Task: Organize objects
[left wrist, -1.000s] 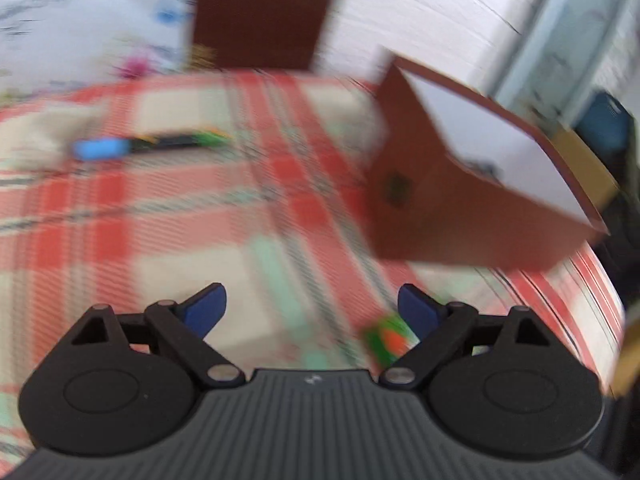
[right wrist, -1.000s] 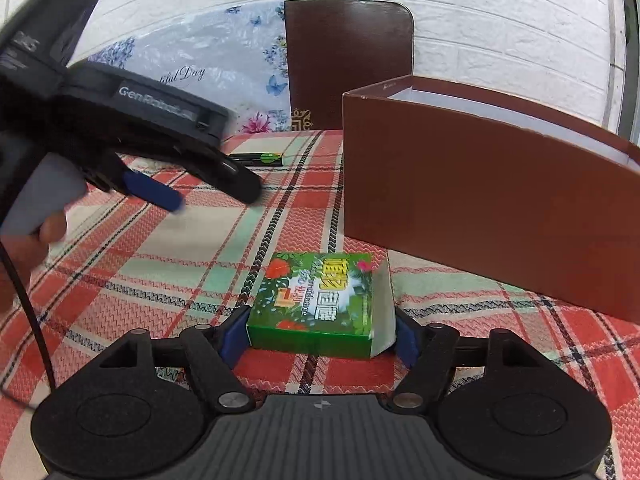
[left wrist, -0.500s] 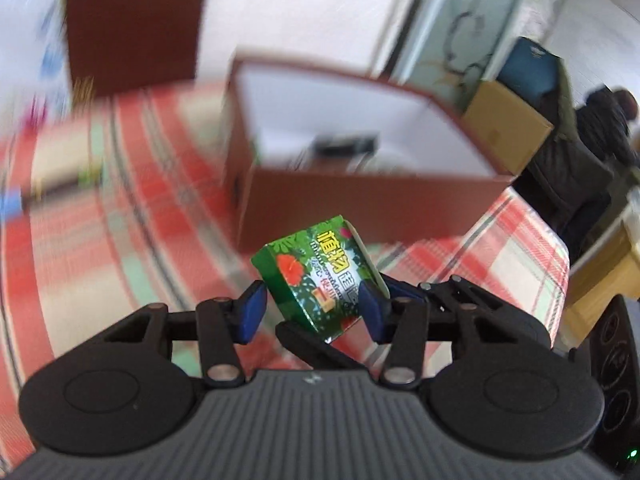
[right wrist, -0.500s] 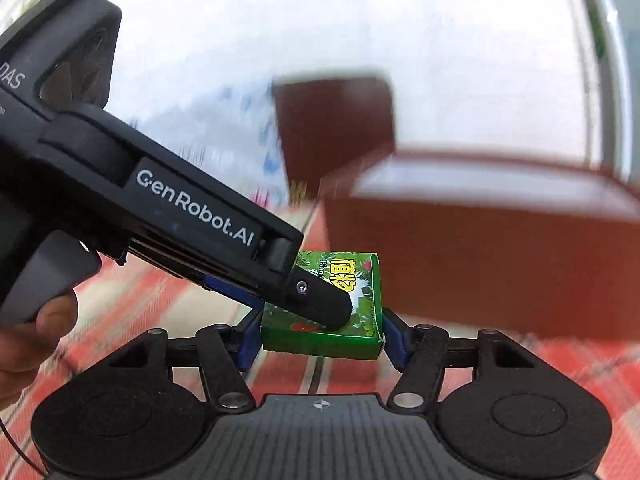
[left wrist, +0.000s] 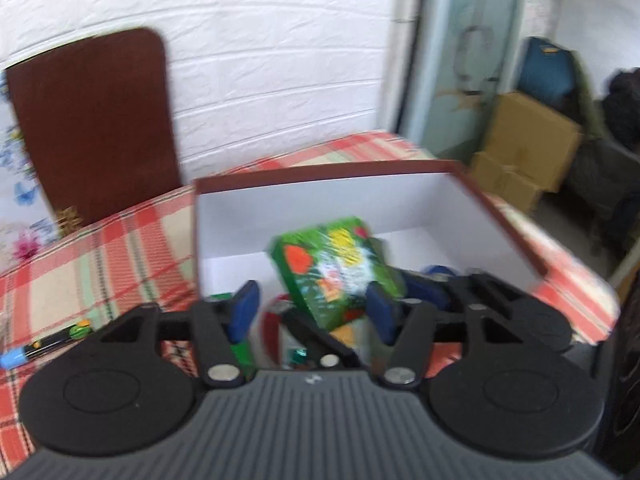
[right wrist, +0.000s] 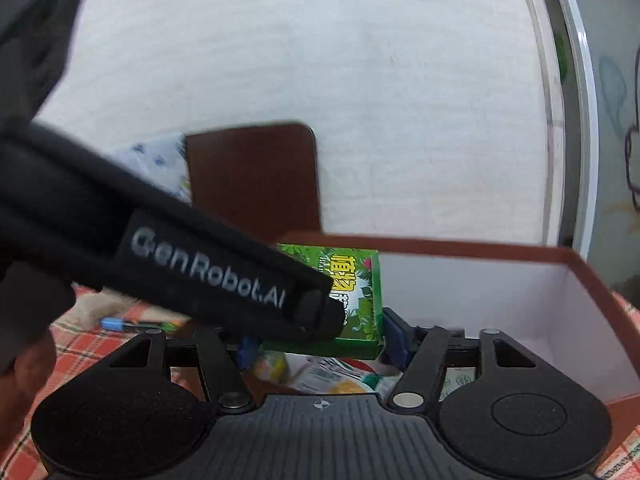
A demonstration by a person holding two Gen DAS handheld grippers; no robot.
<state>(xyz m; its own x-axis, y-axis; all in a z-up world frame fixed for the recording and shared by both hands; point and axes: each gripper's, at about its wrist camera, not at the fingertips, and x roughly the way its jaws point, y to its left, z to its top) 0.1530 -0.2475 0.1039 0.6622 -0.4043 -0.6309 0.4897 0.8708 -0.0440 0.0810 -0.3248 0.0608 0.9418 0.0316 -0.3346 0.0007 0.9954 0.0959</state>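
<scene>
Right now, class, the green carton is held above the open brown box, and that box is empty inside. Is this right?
Not quite. The green carton is indeed above the open brown box, but the box is not empty: the right wrist view shows packets already lying inside it, under the carton.

White lettering reading "GenRobot.AI" runs along the side of the black plastic left gripper (right wrist: 248, 344) crossing the right wrist view, while the small green leaf-printed cardboard box (right wrist: 360, 300) behind it bears yellow Chinese characters too blurred to read.
</scene>
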